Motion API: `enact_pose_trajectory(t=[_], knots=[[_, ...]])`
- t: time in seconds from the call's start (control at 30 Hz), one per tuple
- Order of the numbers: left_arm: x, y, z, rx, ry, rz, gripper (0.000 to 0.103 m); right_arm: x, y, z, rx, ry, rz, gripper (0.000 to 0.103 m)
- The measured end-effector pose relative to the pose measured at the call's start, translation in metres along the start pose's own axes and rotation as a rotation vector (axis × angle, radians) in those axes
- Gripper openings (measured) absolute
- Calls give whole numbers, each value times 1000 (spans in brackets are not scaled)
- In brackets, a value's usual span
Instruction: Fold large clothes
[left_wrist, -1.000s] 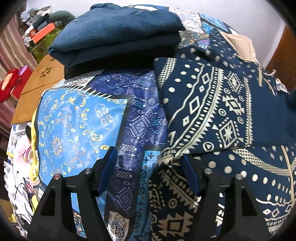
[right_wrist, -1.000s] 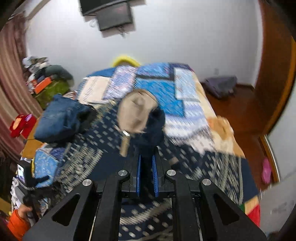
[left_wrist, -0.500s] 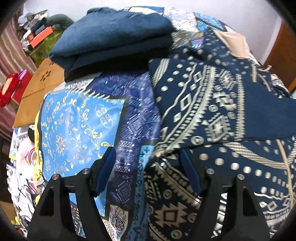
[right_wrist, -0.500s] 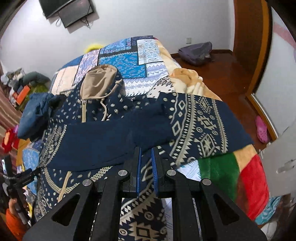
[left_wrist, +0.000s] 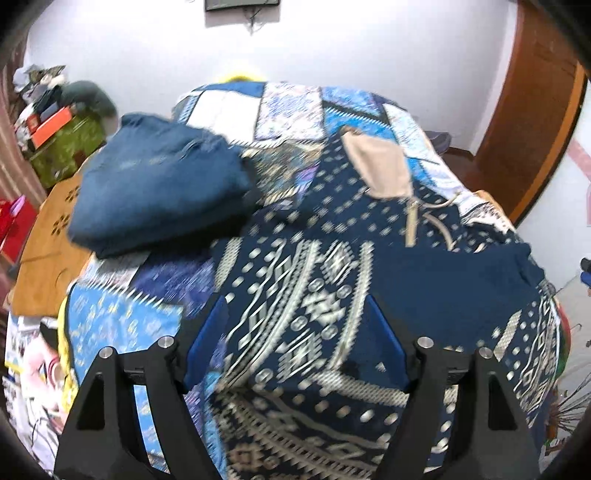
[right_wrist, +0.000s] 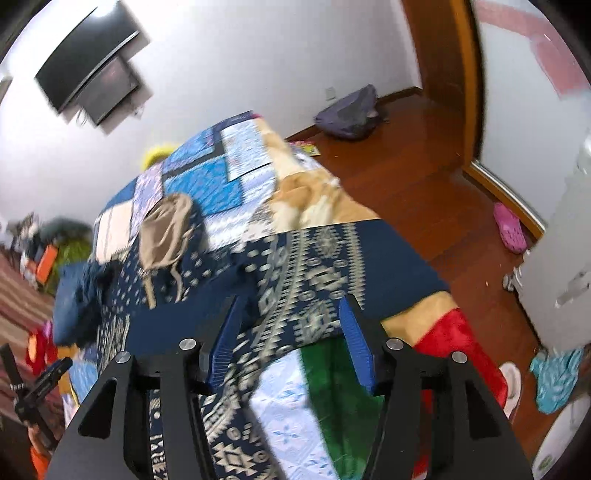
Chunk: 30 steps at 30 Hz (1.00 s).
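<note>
Lying across the patchwork bedspread (left_wrist: 295, 107), the navy patterned hoodie (left_wrist: 295, 302) fills most of the left wrist view, its tan-lined hood (left_wrist: 376, 166) toward the far end of the bed and a plain navy sleeve (left_wrist: 443, 280) folded over the front. To its left sits a folded blue garment (left_wrist: 155, 181), touching the hoodie's edge, with a wooden stool (left_wrist: 40, 243) beyond the bed. The left gripper (left_wrist: 297, 343) hovers above the hoodie, its jaws spread wide and opening further, nothing pinched between them (the pattern shows through the gap, blurred). In the right wrist view, the right gripper (right_wrist: 288, 332) hangs over the hoodie's (right_wrist: 325, 280) near corner, jaws parted and opening, the cloth lying below them and not gripped. Under that corner shows a green and red blanket (right_wrist: 443, 332). Farther right, a pink slipper (right_wrist: 511, 229) lies on the wooden floor (right_wrist: 424, 166).
</note>
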<state>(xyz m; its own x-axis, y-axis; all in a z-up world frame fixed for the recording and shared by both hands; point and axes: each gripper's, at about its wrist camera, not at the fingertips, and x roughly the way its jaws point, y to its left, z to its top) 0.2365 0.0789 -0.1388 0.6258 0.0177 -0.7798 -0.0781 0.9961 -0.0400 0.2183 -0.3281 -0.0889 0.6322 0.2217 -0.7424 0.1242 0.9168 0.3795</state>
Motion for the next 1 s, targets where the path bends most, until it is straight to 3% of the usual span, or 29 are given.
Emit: enact_pose_trajectory(t=[0.2, 0.43, 0.63, 0.8, 0.87, 1.0], knots=[[26, -31, 8, 25, 33, -49, 77, 28, -50, 2, 149, 71, -10, 52], [62, -49, -4, 48, 111, -63, 77, 76, -92, -5, 296, 160, 7, 52], [76, -46, -10, 26, 148, -64, 77, 97, -111, 1, 383, 125, 46, 52], [76, -42, -13, 18, 145, -56, 77, 108, -111, 12, 398, 94, -38, 31], [75, -41, -14, 23, 139, -52, 77, 110, -109, 17, 377, 104, -60, 13], [66, -39, -17, 41, 119, -36, 77, 96, -97, 27, 323, 83, -55, 7]])
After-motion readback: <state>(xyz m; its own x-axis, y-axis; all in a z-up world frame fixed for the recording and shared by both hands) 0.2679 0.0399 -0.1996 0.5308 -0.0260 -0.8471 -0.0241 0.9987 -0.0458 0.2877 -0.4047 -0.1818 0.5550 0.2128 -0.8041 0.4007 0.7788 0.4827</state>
